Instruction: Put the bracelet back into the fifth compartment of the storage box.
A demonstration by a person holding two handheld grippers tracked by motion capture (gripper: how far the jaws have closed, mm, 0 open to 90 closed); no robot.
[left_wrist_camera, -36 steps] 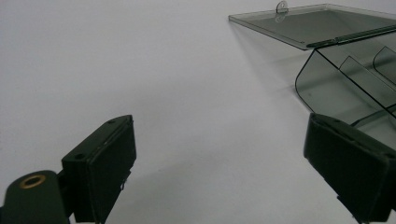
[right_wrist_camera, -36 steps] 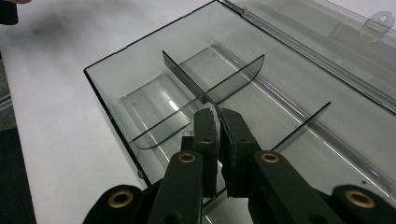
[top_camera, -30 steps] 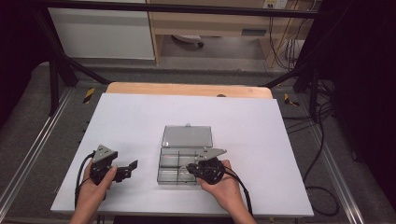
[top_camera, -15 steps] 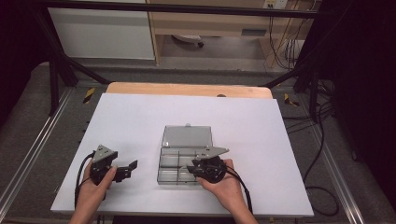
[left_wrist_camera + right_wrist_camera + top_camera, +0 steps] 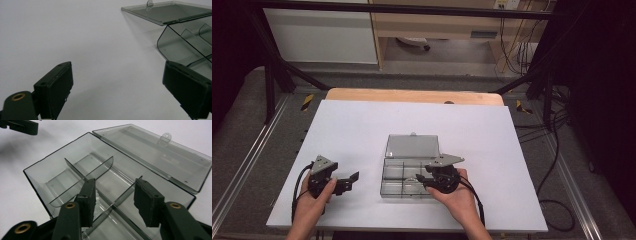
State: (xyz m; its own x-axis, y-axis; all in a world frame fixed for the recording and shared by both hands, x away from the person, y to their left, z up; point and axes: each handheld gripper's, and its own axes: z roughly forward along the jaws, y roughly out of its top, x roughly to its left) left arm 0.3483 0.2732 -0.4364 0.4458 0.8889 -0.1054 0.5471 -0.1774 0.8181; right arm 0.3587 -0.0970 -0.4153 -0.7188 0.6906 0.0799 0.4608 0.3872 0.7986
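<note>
We hold the right gripper (image 5: 112,202) over the open clear box (image 5: 75,167) — jaws spread; our left gripper (image 5: 120,92) is spread too — beside it.

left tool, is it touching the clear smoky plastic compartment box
Apart. The high view shows bare white table between the left tool and the clear smoky plastic compartment box.

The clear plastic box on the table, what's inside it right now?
The clear plastic box lies open, showing divider walls and bare compartments. The right gripper reaches in with jaws apart and covers the near compartments, so their contents stay unknown.
</note>
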